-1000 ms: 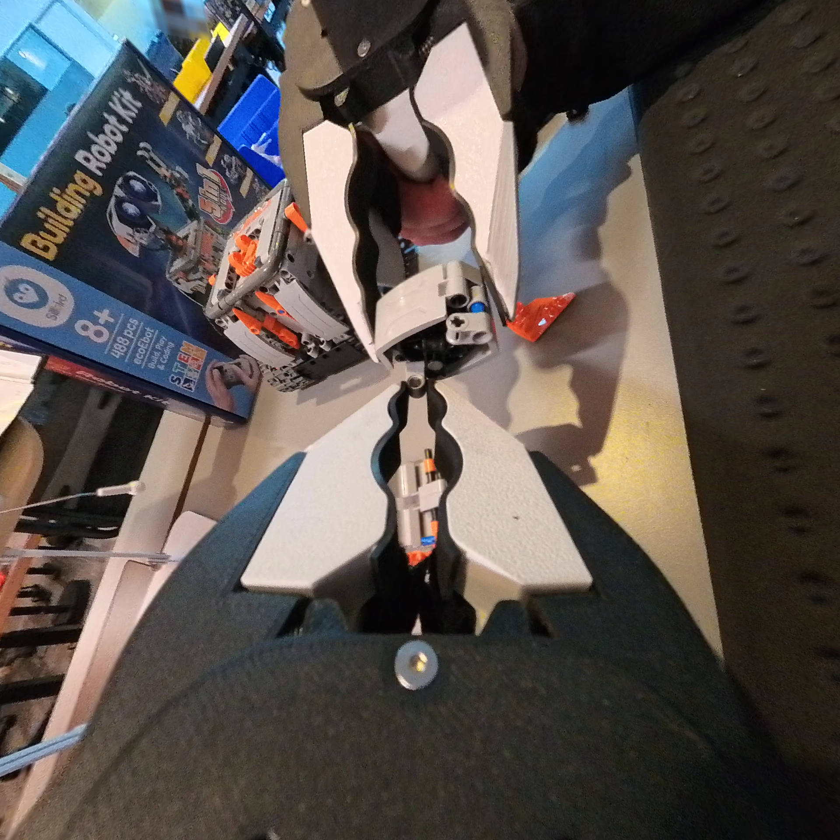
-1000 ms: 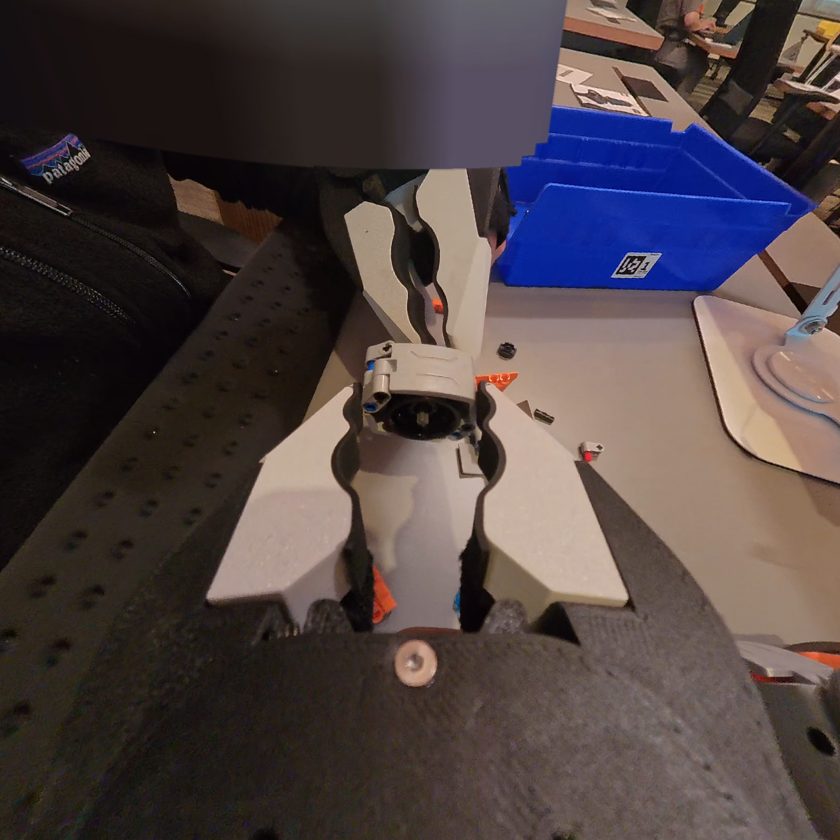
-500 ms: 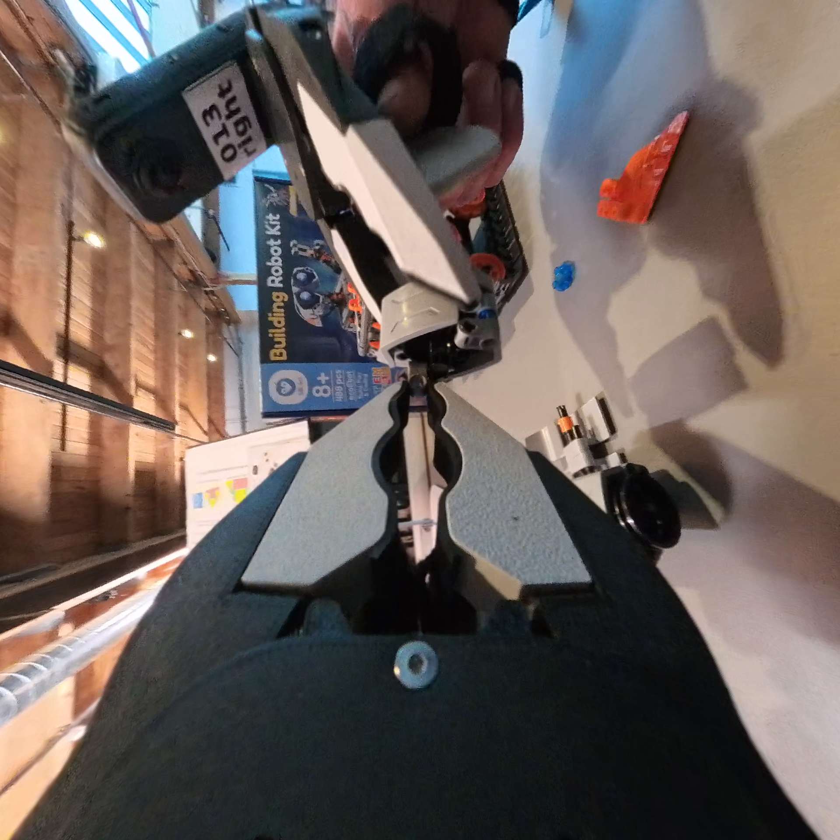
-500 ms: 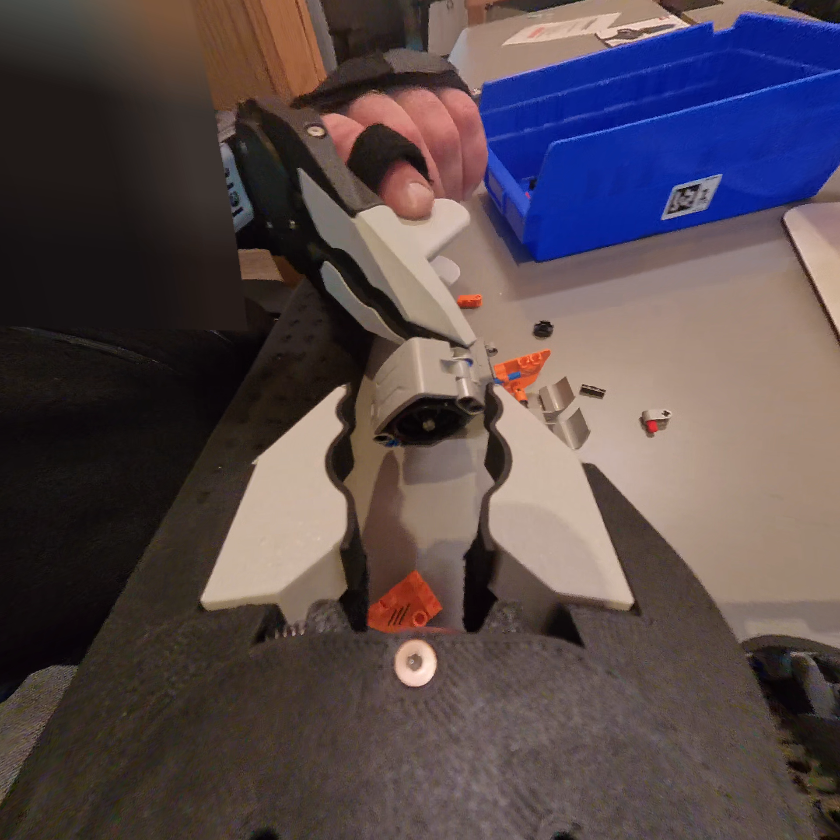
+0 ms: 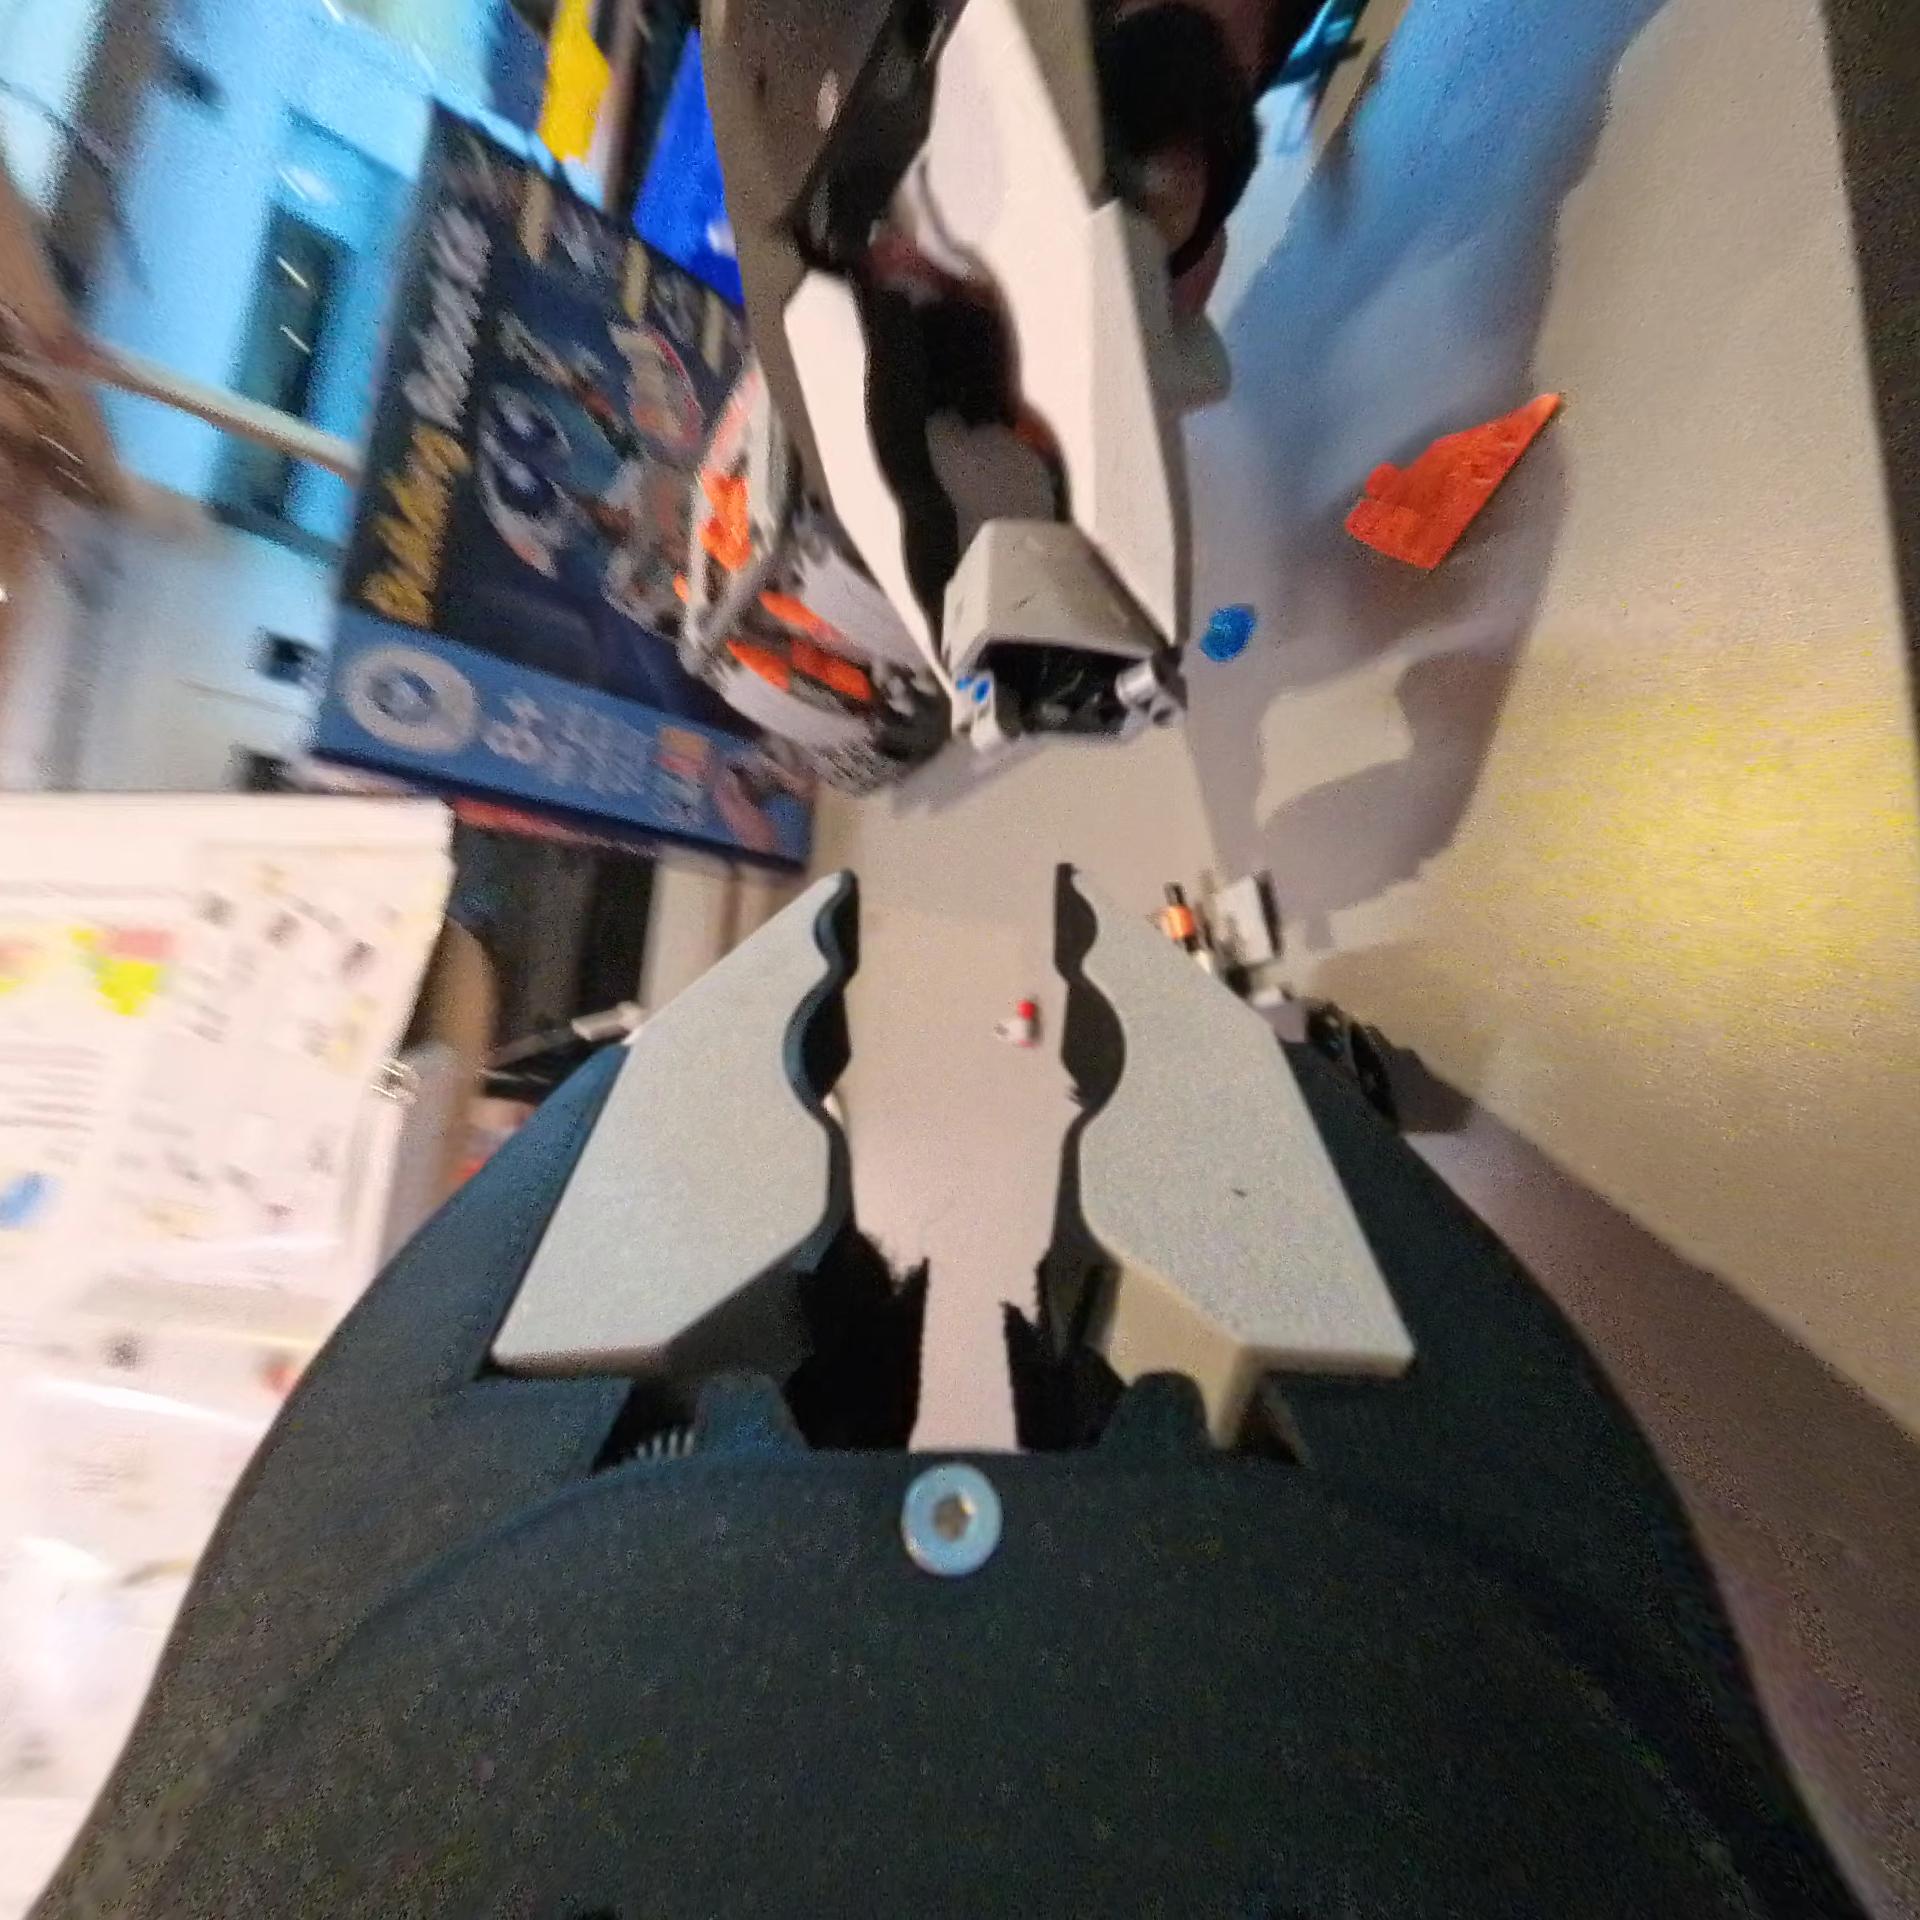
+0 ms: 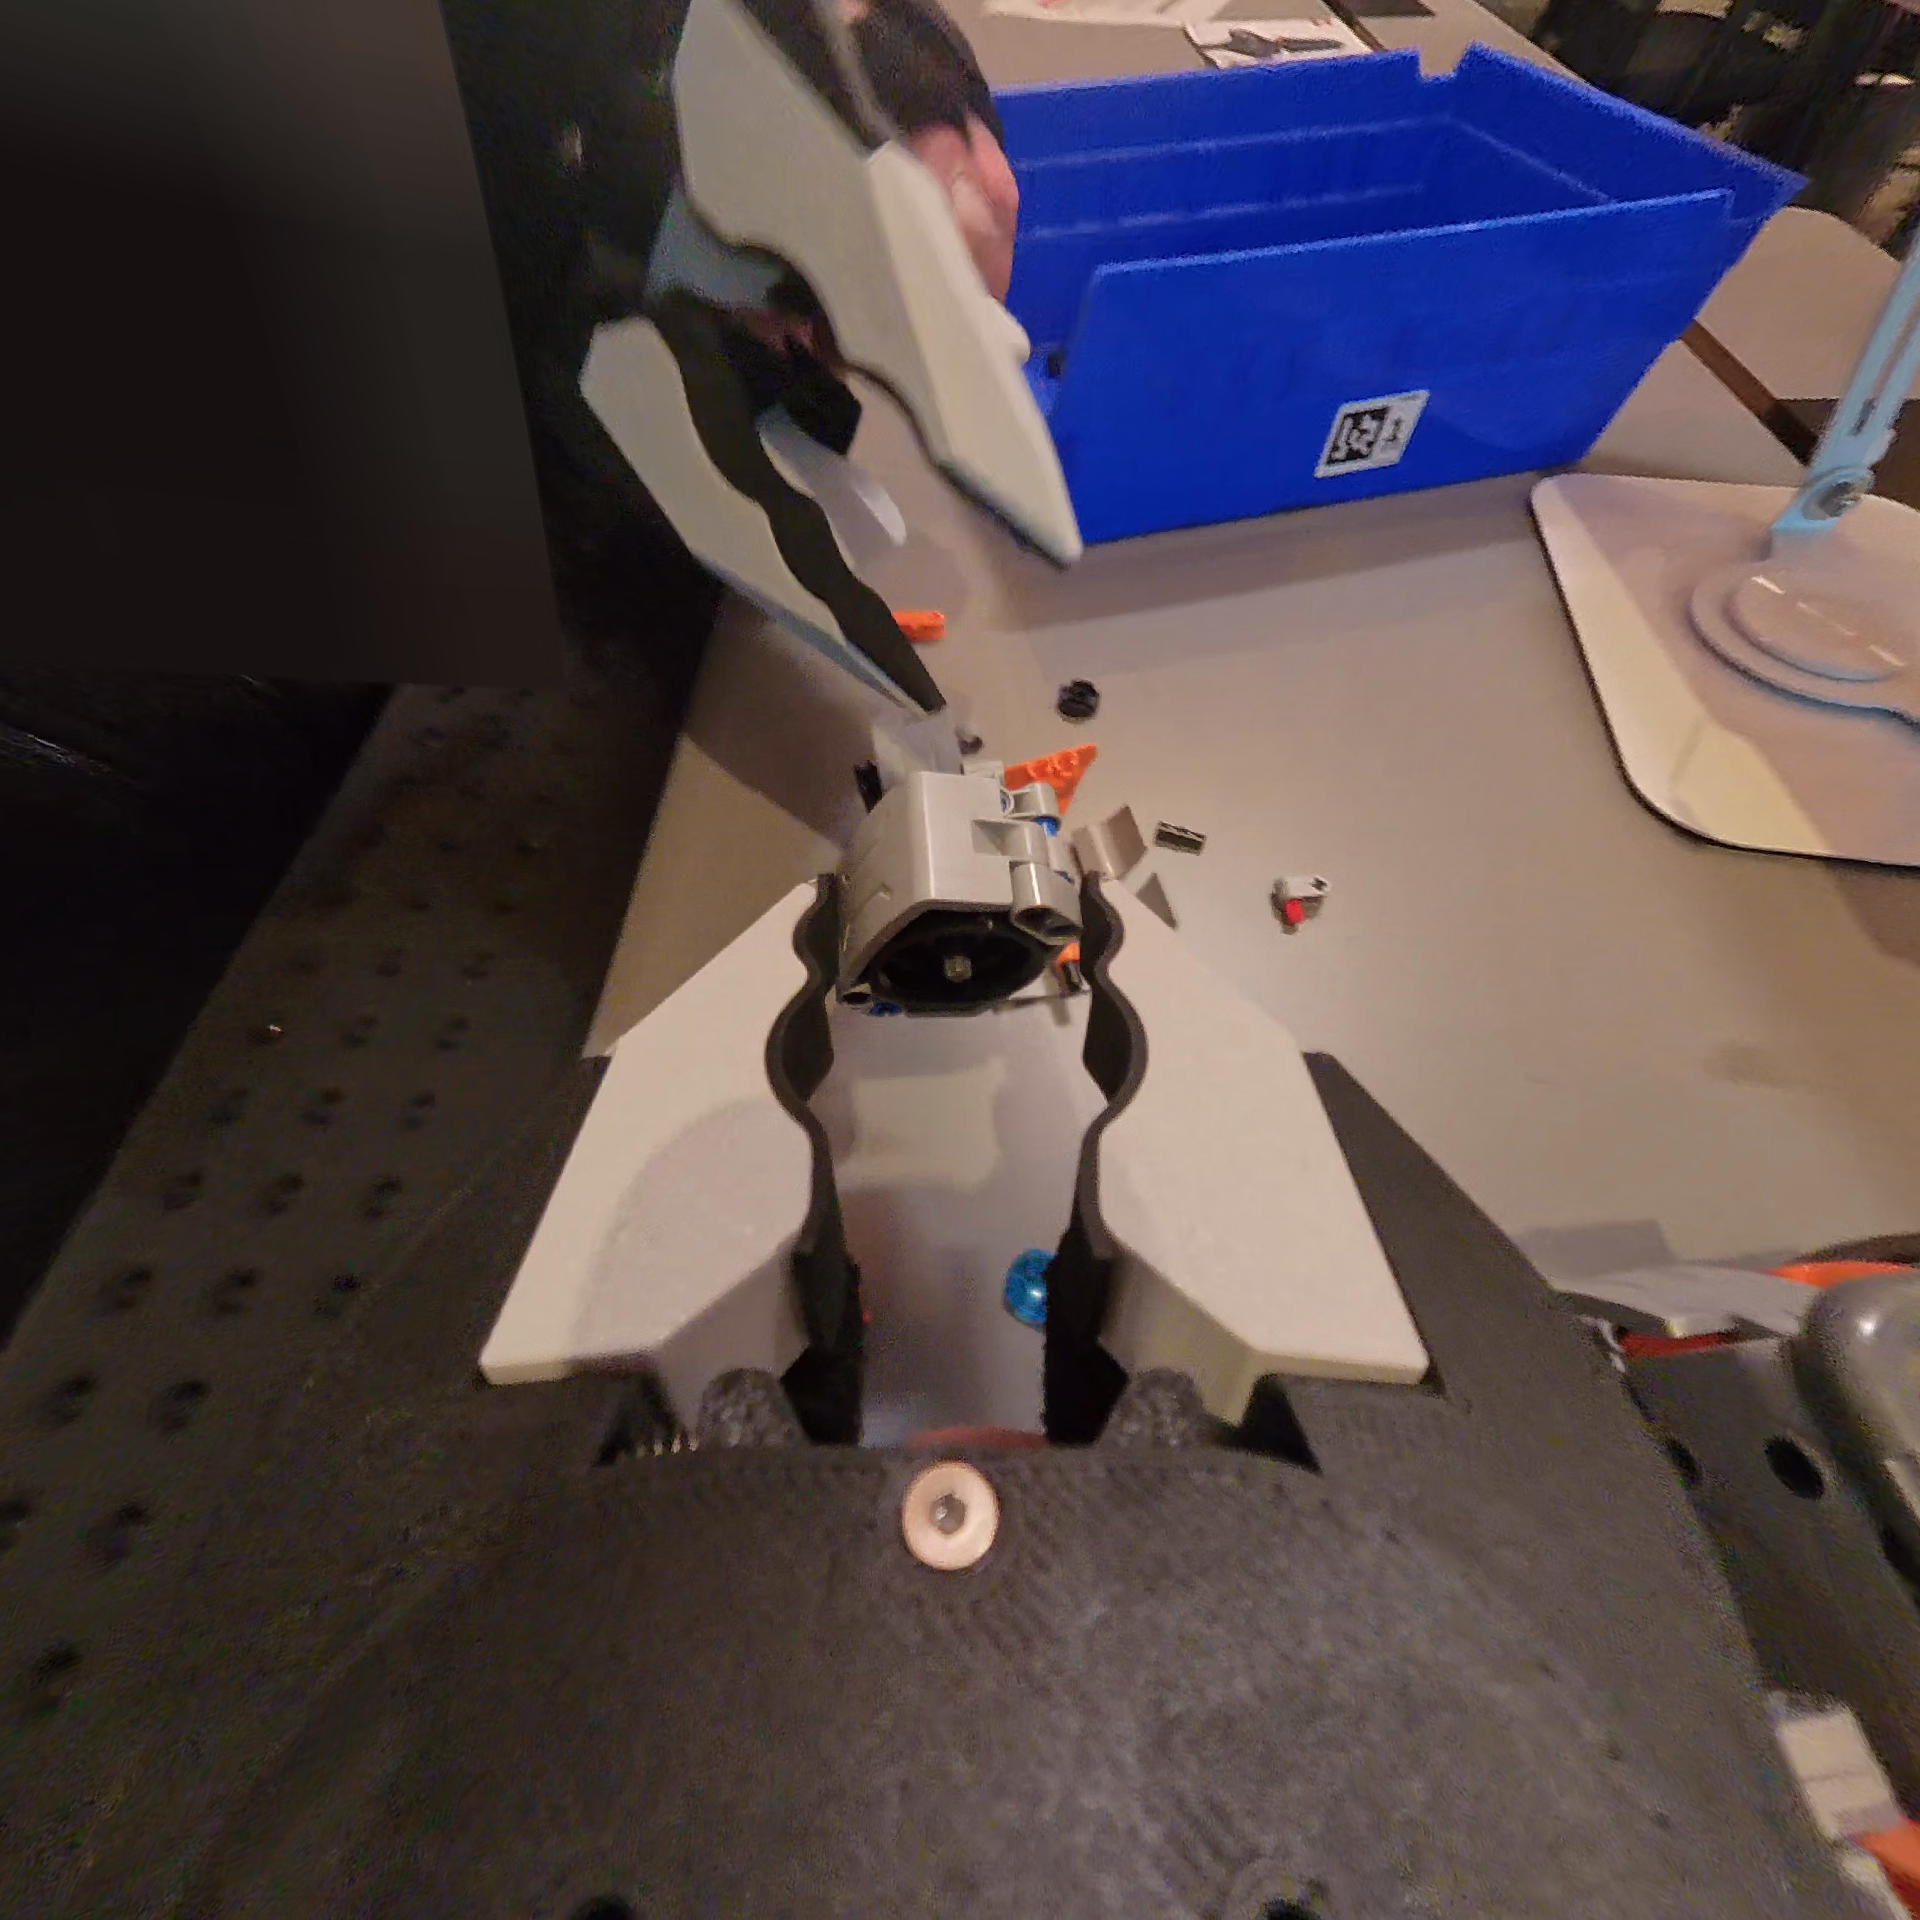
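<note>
Right claw (image 6: 956, 914) clamps the grey motor block (image 6: 951, 894) as left claw (image 5: 956, 904), just released, hangs empty.

The right claw (image 6: 956, 914) grips a grey block-shaped motor piece (image 6: 951, 883) between its fingertips, the round black face with a small centre hub turned back toward the claw, blue pins at its side. The left claw (image 5: 954, 904) stands with its fingers apart, nothing between them, just short of the motor piece, above the grey bench (image 6: 1403, 935).
</note>
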A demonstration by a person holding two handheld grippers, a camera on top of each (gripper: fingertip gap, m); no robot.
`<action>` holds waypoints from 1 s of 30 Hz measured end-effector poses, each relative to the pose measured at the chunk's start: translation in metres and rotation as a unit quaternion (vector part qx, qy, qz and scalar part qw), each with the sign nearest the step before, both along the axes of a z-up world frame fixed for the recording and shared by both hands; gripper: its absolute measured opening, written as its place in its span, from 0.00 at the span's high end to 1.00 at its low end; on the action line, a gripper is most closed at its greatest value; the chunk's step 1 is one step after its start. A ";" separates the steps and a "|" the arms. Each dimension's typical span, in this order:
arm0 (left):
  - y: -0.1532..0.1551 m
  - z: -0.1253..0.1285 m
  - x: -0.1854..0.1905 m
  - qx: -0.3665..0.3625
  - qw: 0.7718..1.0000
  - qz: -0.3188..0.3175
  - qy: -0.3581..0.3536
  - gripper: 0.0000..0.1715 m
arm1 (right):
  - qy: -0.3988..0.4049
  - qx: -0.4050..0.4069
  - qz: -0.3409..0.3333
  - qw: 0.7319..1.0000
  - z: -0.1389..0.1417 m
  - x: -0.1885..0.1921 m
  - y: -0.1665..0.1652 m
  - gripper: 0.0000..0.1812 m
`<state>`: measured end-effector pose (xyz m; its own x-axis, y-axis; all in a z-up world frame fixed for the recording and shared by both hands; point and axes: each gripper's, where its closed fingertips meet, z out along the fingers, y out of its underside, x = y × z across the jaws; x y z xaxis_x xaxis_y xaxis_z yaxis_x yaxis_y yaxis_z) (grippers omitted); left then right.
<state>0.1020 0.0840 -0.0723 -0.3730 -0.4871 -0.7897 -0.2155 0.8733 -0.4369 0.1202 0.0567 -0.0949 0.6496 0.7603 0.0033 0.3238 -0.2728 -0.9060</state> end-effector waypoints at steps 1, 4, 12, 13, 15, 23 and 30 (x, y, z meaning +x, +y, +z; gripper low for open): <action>0.007 -0.005 -0.004 -0.036 0.999 0.013 0.026 0.75 | -0.016 0.002 -0.005 1.000 -0.004 0.001 0.002 0.76; 0.016 -0.022 -0.017 -0.149 0.983 0.031 0.100 0.67 | -0.057 0.006 -0.013 0.998 -0.015 0.002 0.006 0.76; 0.012 -0.052 -0.035 -0.230 0.956 0.034 0.180 0.63 | -0.093 0.010 -0.021 0.995 -0.028 0.005 0.013 0.76; 0.012 -0.054 -0.035 -0.229 0.955 0.036 0.184 0.63 | -0.100 0.014 -0.022 0.995 -0.029 0.005 0.013 0.76; 0.012 -0.058 -0.034 -0.224 0.956 0.040 0.187 0.64 | -0.111 0.032 -0.021 0.993 -0.027 0.004 0.014 0.76; 0.005 -0.056 -0.029 -0.260 0.947 0.034 0.186 0.66 | -0.230 0.149 -0.054 0.960 -0.009 0.008 0.020 0.76; 0.009 -0.064 -0.027 -0.267 0.942 0.046 0.196 0.64 | -0.406 0.226 -0.068 0.883 -0.008 0.004 0.023 0.76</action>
